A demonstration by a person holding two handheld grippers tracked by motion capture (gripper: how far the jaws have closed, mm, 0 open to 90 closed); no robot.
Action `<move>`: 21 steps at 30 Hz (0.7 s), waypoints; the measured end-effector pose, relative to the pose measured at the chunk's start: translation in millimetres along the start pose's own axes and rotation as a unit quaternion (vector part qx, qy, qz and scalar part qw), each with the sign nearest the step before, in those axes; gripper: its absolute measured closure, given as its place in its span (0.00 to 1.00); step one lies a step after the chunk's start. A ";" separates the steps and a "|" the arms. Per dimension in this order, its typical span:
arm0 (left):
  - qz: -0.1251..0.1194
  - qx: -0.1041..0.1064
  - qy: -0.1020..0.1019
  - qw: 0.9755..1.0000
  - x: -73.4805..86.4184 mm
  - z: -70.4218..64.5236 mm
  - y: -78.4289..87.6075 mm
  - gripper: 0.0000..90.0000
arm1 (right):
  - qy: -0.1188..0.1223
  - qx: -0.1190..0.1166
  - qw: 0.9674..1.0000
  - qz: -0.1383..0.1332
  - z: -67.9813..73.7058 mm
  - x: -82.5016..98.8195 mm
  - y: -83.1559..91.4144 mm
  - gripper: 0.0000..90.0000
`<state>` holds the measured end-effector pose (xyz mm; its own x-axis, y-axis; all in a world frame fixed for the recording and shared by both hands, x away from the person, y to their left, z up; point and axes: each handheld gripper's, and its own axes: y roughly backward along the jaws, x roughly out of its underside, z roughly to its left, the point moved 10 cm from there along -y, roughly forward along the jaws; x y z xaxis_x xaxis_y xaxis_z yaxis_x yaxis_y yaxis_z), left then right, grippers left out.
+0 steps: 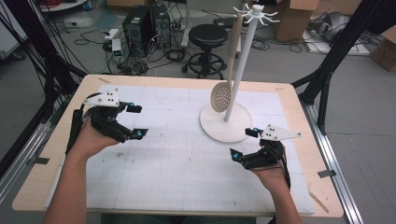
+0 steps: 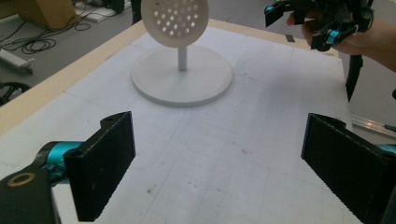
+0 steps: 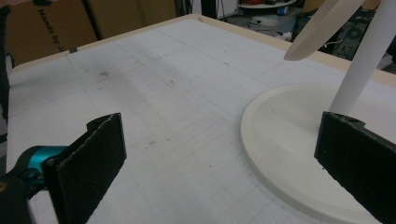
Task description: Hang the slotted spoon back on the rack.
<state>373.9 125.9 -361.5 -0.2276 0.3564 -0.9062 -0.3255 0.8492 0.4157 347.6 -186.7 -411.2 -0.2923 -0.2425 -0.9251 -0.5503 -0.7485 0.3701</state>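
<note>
Gridded table [image 1: 177, 158]: each hand-held gripper, left [image 1: 135, 121] and right [image 1: 245, 143], hovers released, empty.

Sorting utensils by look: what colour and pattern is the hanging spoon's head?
Beige slotted spoon, its round head dotted with small holes; clearest in the left gripper view.

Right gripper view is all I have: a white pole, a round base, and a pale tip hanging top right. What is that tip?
Observer: It belongs to a slotted spoon that hangs from the hooks at the top of the stand; its perforated bowl hangs low, beside the pole.
Operator: Where is the other gripper?
Observer: The left gripper is over the mat's left side, jaws open, holding nothing.
Operator: And mine?
Observer: The right gripper is open, just right of the base.
</note>
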 end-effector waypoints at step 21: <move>-0.052 0.009 0.005 0.999 35.5 -28.0 13.6 0.02 | 0.001 -0.004 1.000 0.012 1.8 7.7 -5.0 0.01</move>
<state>335.7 139.2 -385.9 -0.2031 0.2622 -0.9434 -0.3313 0.8882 0.3182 346.7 -183.7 -420.0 -0.3041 -0.2623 -0.9158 -0.5365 -0.7473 0.3922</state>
